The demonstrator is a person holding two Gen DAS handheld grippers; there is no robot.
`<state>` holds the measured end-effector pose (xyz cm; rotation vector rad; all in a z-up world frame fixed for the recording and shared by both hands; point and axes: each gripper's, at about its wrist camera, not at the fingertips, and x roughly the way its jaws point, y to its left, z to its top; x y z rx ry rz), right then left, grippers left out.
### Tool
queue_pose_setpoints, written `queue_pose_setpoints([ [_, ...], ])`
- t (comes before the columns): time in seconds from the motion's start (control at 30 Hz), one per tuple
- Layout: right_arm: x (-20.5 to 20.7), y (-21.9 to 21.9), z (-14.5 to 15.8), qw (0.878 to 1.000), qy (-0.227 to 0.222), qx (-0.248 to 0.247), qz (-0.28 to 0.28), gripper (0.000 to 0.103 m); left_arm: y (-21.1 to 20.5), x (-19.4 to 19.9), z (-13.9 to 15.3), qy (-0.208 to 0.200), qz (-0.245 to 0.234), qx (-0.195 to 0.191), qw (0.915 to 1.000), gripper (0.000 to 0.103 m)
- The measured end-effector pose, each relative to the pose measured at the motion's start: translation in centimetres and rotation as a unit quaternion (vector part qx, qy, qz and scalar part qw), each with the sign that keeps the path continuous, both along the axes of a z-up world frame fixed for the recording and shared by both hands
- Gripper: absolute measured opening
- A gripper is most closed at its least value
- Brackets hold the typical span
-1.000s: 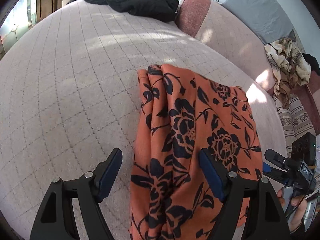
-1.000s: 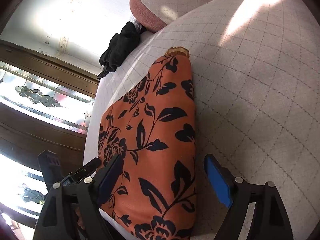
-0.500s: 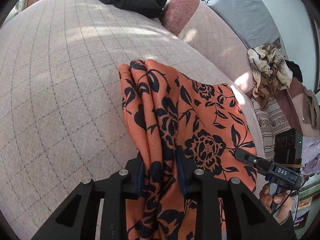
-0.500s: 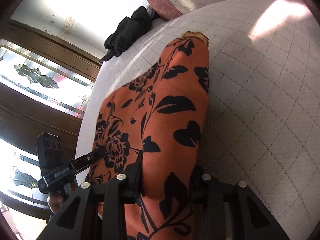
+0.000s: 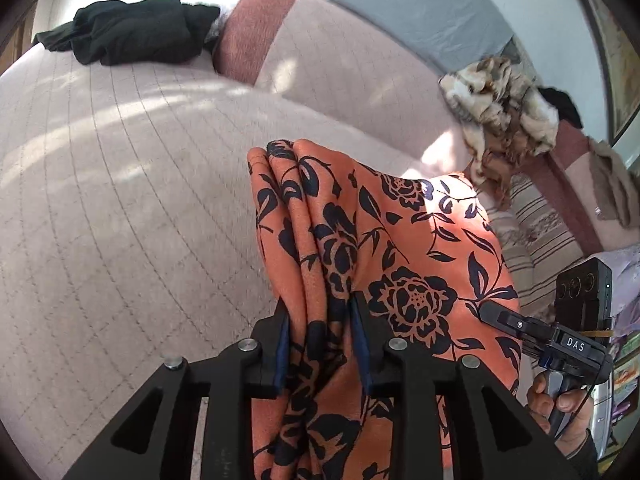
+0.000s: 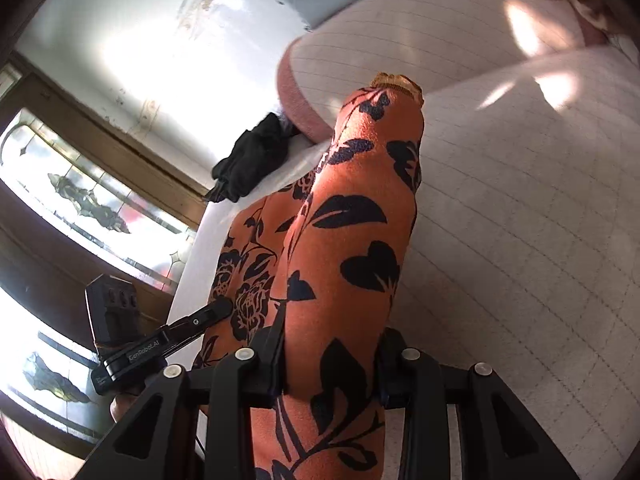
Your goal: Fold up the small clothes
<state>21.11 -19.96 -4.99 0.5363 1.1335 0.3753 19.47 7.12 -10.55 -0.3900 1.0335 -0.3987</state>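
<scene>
An orange cloth with a black flower print [image 5: 400, 240] lies on the pale quilted bed [image 5: 120, 200], its near end raised off the quilt. My left gripper [image 5: 319, 308] pinches a bunched fold at the cloth's left edge; its jaws are opening slightly, with the pads still on the fabric. My right gripper [image 6: 332, 336] clamps a thick fold of the same cloth [image 6: 352, 200] at its right edge; its jaws are also easing open with the cloth between them. The cloth's far end [image 6: 396, 84] rests near the pillows.
A black garment [image 5: 132, 28] sits at the far left of the bed beside a pink bolster [image 5: 256, 32]. A crumpled beige and brown cloth [image 5: 504, 108] and a grey pillow [image 5: 420, 4] lie far right. A stained-glass window [image 6: 80, 192] stands beyond the bed's left edge.
Both grippers went from wide open around the cloth's near edge to shut on it. They then moved forward and rose a little, taking the near end of the cloth with them.
</scene>
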Motion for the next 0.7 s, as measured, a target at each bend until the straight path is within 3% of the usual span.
queue_pose_setpoints([
  [0.03, -0.1, -1.1, -1.9, 1.000, 0.027, -0.007, -0.012, 0.041, -0.6, 0.4, -1.7, 0.024, 0.001, 0.027, 0.9993, 0.035],
  [0.07, -0.5, -2.2, -3.6, 0.998, 0.054, -0.028, -0.035, 0.050, -0.5, 0.4, -2.6, 0.028, 0.005, 0.029, 0.9992, 0.041],
  [0.1, -1.1, -3.2, -5.2, 0.994, 0.080, -0.053, -0.054, 0.051, 0.1, 0.0, -2.6, 0.023, 0.016, 0.023, 0.9993, 0.050],
  [0.13, -1.8, -4.1, -5.7, 0.994, 0.079, -0.034, -0.067, 0.058, 0.7, -0.5, -2.2, 0.020, 0.023, 0.022, 0.9993, 0.051],
  [0.17, -2.2, -4.7, -5.4, 0.994, 0.069, -0.019, -0.081, 0.062, 1.3, -0.9, -1.4, 0.012, 0.023, 0.025, 0.9994, 0.051],
  [0.3, -2.6, -3.9, -0.3, 0.995, -0.017, -0.065, -0.070, 0.062, 3.6, -3.6, 1.9, -0.041, 0.028, 0.048, 0.9976, 0.051],
  [0.37, -2.0, -2.4, 1.8, 0.997, -0.046, -0.038, -0.053, 0.072, 4.3, -5.2, 2.6, -0.054, 0.019, 0.049, 0.9972, 0.051],
  [0.43, -1.1, -0.5, 2.1, 0.998, -0.054, -0.001, -0.030, 0.077, 3.6, -6.5, 2.2, -0.059, 0.009, 0.080, 0.9950, 0.054],
  [0.47, -0.4, 0.5, 1.2, 0.999, -0.045, 0.013, -0.023, 0.079, 3.2, -6.7, 1.4, -0.057, 0.004, 0.099, 0.9934, 0.055],
  [0.53, 0.9, 1.4, -2.5, 0.999, 0.022, 0.040, -0.021, 0.082, 2.5, -6.4, -1.3, -0.021, 0.004, 0.134, 0.9908, 0.058],
  [0.57, 1.1, 1.1, -4.3, 0.997, 0.055, 0.047, -0.036, 0.082, 2.8, -6.3, -2.2, -0.010, 0.009, 0.126, 0.9919, 0.058],
  [0.6, 1.1, 0.9, -4.7, 0.995, 0.055, 0.059, -0.050, 0.082, 3.2, -6.4, -2.2, -0.010, 0.020, 0.114, 0.9933, 0.059],
  [0.7, 1.0, 1.2, -2.2, 0.995, 0.028, 0.082, -0.045, 0.083, 3.8, -7.3, -0.4, -0.020, 0.029, 0.109, 0.9934, 0.060],
])
